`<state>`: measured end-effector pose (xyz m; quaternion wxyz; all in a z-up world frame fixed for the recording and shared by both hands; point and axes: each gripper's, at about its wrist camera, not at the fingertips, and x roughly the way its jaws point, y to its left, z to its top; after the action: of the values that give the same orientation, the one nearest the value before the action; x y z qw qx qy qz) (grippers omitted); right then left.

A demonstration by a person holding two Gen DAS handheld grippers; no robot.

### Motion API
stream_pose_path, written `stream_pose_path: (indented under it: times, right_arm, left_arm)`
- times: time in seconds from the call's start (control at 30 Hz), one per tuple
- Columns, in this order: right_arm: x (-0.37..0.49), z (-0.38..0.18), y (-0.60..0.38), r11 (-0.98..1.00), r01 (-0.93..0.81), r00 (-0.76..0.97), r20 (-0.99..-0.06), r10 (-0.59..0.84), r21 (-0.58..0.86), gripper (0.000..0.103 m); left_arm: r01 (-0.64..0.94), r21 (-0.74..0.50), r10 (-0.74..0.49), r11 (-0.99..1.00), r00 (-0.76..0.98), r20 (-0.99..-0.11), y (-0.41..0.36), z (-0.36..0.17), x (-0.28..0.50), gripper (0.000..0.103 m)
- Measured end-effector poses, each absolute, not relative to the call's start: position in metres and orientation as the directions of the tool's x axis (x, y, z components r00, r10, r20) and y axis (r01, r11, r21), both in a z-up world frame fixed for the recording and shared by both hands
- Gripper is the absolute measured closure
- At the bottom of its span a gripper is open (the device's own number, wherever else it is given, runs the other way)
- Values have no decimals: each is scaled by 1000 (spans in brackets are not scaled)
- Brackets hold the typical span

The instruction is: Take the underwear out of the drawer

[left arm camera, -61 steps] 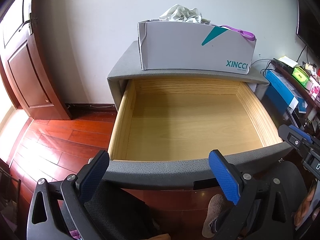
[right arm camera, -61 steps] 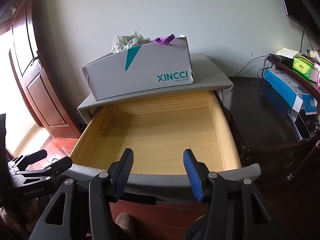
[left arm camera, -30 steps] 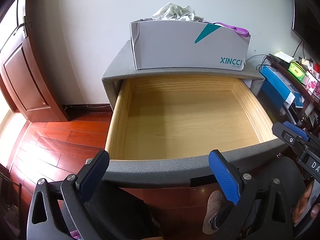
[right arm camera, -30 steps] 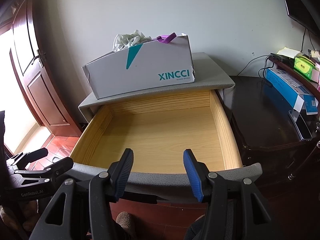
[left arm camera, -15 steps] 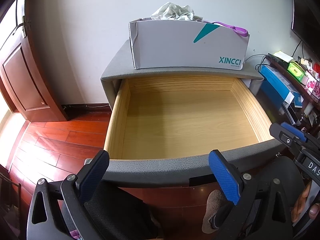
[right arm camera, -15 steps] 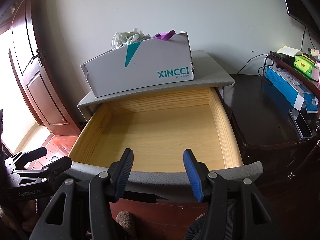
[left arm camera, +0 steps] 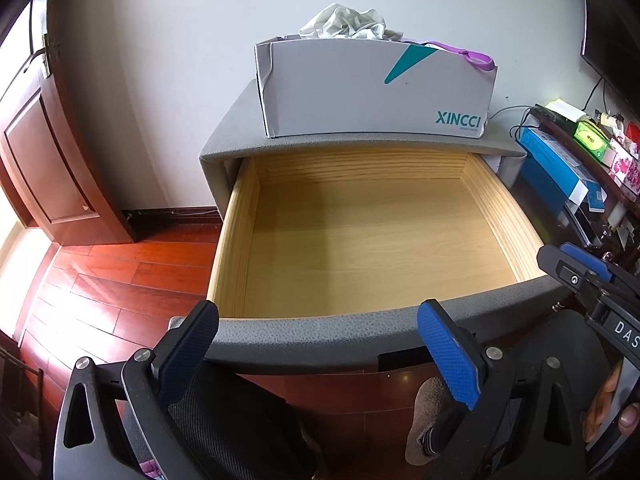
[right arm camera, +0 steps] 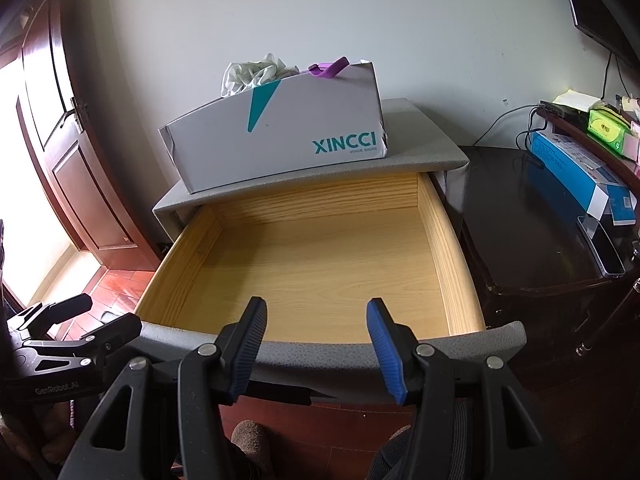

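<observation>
Underwear is showing nowhere inside the drawer [left arm camera: 360, 240], whose pale wooden floor is lying bare between its four walls; crumpled pale cloth [left arm camera: 344, 24] is bulging out of the top of the grey shoe box [left arm camera: 372, 88], but whether that cloth is underwear I cannot tell. The drawer is standing pulled well out of the grey nightstand [right arm camera: 420, 156], its padded grey front [left arm camera: 360, 336] curving nearest to both cameras. The shoe box is sitting on the nightstand top, directly behind the drawer, and a purple strap [left arm camera: 472, 56] is lying over the box's right end beside the cloth.

The left gripper [left arm camera: 318, 356] is hovering just in front of the drawer front, its blue pads standing wide apart with nothing between them. The right gripper [right arm camera: 316, 348] is hanging before the same front, its blue pads parted about halfway and clasping nothing; in the left wrist view it is showing at the drawer's right front corner [left arm camera: 588, 280], and a hand [left arm camera: 616, 412] is gripping its handle below. In the right wrist view the left gripper is sitting at the drawer's left front corner [right arm camera: 76, 328].

To the right of the drawer a dark wooden cabinet [right arm camera: 540, 240] is carrying a blue carton [right arm camera: 576, 176]. To the left of the drawer a brown door [left arm camera: 40, 160] is standing above red floorboards [left arm camera: 112, 280]. Slippered feet [left arm camera: 428, 420] are resting on the floor under the drawer front.
</observation>
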<state>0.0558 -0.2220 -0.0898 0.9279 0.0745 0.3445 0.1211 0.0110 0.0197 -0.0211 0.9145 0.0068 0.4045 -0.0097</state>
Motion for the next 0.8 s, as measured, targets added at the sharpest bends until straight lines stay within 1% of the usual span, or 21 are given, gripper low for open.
stream_pose_path:
  times: [0.2,0.8]
  right_arm:
    - [56,-90,-222,960,-172,735,-620,274,220,50]
    - [54,-87,-225,977,-137,765,-609,209,163,50]
  left_arm:
    - [22,-1,-15,1000,670,-742,20,-21,12,4]
    - [33,28,-2,999,678,-735,14,-22,10,2]
